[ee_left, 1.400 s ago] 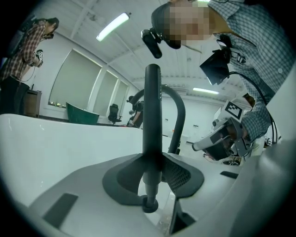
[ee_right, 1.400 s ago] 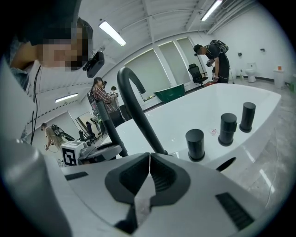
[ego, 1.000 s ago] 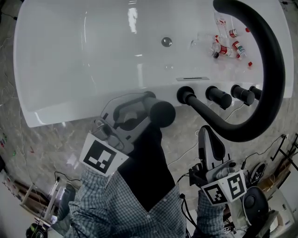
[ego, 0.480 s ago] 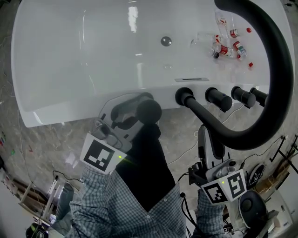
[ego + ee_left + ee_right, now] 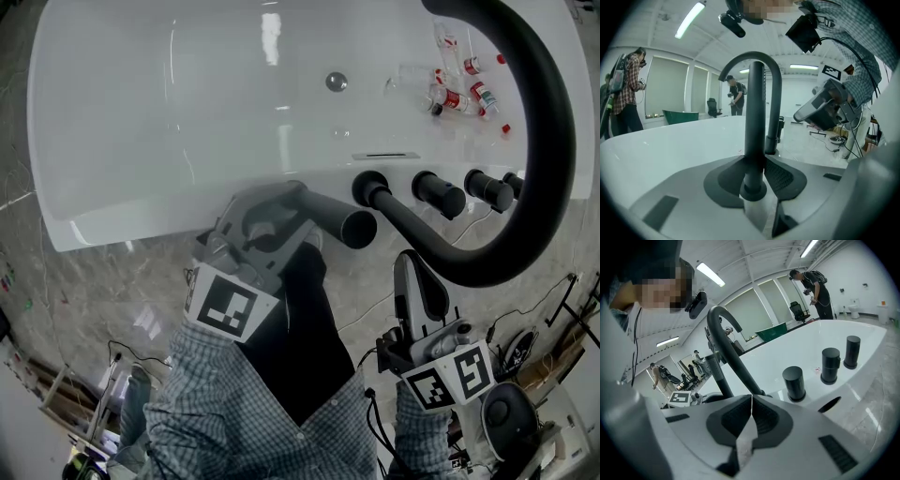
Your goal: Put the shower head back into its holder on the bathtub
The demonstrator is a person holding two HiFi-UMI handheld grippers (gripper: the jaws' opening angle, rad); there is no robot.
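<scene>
Shower head [image 5: 339,223] clamped in my left claw [image 5: 305,214], jaws closed on dark handle, at bathtub [image 5: 187,211] near rim, just left of hose fitting [image 5: 370,187]. Hose [image 5: 553,141] loops wide over tub's right end. Three knobs [image 5: 439,194] line rim right of fitting. My right claw [image 5: 412,272] closed on nothing, low over floor [image 5: 94,291], apart from rim. Long stretch of rim runs open to left.

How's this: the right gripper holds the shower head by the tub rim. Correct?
No: the left gripper holds the shower head by the tub rim. The left gripper view shows its jaws shut on it.
</scene>
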